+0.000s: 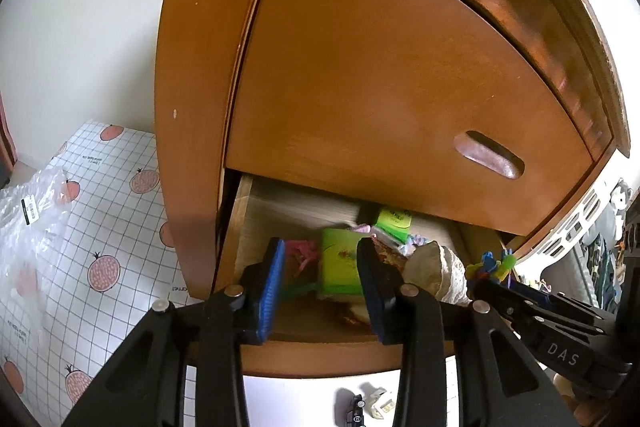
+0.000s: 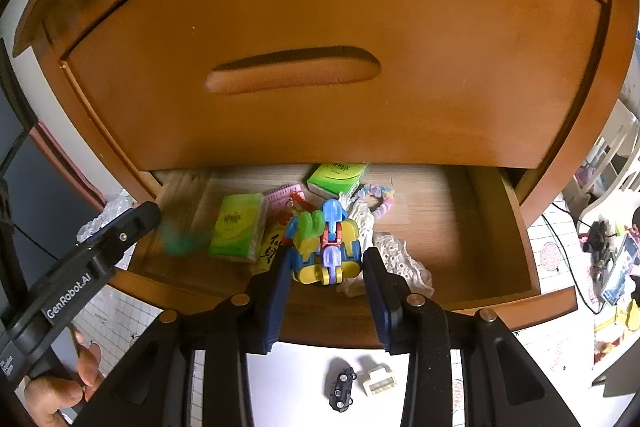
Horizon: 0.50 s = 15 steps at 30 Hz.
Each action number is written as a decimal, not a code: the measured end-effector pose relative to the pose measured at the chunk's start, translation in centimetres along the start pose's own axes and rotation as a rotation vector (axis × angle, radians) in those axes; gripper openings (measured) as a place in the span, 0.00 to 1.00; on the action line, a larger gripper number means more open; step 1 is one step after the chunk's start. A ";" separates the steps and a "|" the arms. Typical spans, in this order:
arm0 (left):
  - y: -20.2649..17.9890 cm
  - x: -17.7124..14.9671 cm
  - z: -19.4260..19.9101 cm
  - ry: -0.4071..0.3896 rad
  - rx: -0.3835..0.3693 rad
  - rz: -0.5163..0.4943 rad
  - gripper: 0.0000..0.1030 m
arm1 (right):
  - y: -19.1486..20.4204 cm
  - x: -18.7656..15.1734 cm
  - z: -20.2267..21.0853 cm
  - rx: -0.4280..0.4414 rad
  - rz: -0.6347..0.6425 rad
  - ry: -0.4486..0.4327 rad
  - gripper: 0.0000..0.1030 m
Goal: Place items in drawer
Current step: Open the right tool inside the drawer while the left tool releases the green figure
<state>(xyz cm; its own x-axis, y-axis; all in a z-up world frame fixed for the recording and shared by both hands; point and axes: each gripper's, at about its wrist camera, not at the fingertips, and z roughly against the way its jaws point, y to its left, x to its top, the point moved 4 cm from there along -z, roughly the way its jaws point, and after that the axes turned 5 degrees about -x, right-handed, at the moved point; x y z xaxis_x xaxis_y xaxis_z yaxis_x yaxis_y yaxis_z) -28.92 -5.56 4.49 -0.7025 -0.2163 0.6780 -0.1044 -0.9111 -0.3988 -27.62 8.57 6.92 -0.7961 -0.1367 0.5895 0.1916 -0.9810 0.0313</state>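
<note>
The right gripper holds a plastic toy between its two blue-padded fingers, the jaws closed onto the toy's sides just above the front of the open drawer. The toy is a bright jumble of jointed pieces: yellow body parts, a blue scoop-shaped piece at the top, green rounded flaps on its left, a purple piece in the middle, and red links. The left gripper stands with its jaws moderately apart and nothing between them, pointed into the left part of the same drawer; from its camera the toy shows at the tip of the other tool, over the drawer's right side. Inside the drawer lie two green tissue packs, a pink comb-like thing, a pastel bead bracelet and a cream lace cloth touching the toy's right side. Above the drawer sits a closed drawer front with a long carved handle slot. Below the drawer's front edge, on a white surface, lie a small black toy car and a small white object just beside it. A person's hand grips the left tool's handle at the lower left.
</note>
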 end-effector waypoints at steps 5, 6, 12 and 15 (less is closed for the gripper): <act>0.0 -0.2 0.2 0.003 0.004 0.006 0.46 | -0.1 -0.1 -0.1 -0.002 -0.016 0.000 0.43; 0.0 -0.2 0.1 0.004 0.004 0.007 0.47 | -0.2 -0.1 -0.1 -0.003 -0.017 0.001 0.44; -0.3 -0.4 0.2 0.007 0.023 0.012 0.57 | -0.4 -0.2 0.0 -0.010 -0.017 -0.005 0.54; -0.1 -0.2 0.4 0.005 0.040 0.012 0.61 | -0.5 -0.2 0.2 -0.015 -0.016 -0.012 0.59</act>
<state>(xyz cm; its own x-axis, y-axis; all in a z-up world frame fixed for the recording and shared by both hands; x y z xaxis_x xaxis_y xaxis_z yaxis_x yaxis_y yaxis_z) -28.46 -5.59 4.65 -0.7068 -0.2261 0.6703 -0.0672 -0.9218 -0.3818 -27.45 9.16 6.90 -0.7919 -0.1193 0.5988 0.1700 -0.9850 0.0286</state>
